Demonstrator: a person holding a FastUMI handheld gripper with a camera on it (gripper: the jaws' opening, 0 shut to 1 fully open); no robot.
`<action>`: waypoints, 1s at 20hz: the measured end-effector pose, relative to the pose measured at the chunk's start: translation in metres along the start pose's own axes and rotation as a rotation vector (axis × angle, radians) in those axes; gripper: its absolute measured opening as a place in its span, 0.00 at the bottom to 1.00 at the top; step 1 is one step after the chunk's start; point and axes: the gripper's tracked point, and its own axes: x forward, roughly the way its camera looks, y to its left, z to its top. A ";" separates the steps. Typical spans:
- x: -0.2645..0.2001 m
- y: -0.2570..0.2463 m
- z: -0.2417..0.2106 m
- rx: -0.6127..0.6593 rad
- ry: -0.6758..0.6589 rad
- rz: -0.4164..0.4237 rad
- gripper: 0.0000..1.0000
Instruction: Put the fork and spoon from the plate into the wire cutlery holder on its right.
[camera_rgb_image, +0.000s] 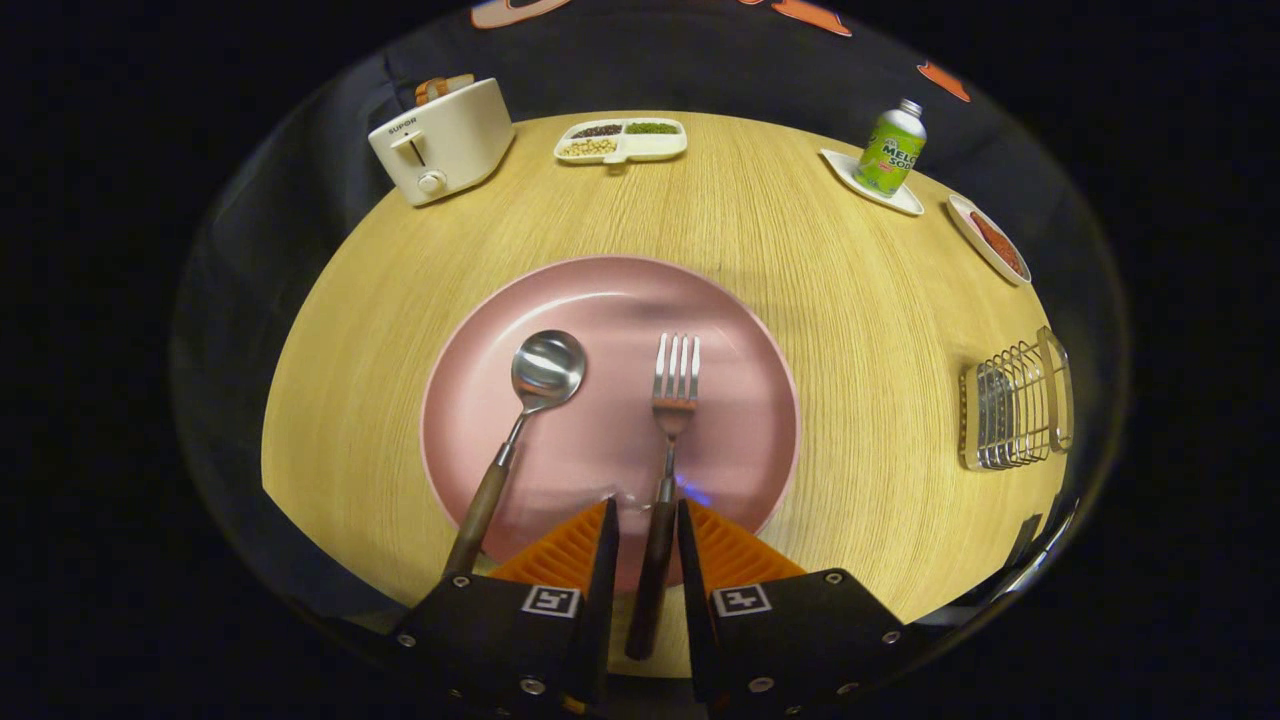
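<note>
Gripper view: tongs narrowly open astride the fork handle, not yet gripping; next, close, then lift toward the holder.

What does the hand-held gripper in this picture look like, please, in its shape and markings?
The hand-held gripper has two fingers with ridged, wedge-shaped pads tapering toward the tips. Each finger sits on a blocky black mount fastened with small round silver screws. Each mount carries a square black-and-white marker tag near its inner front corner. No cables show.
</note>
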 end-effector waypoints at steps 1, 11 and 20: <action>0.001 -0.002 -0.001 0.010 0.014 -0.010 0.26; -0.001 -0.002 0.012 0.090 -0.025 0.041 0.05; -0.042 -0.030 0.060 0.168 -0.220 0.060 0.05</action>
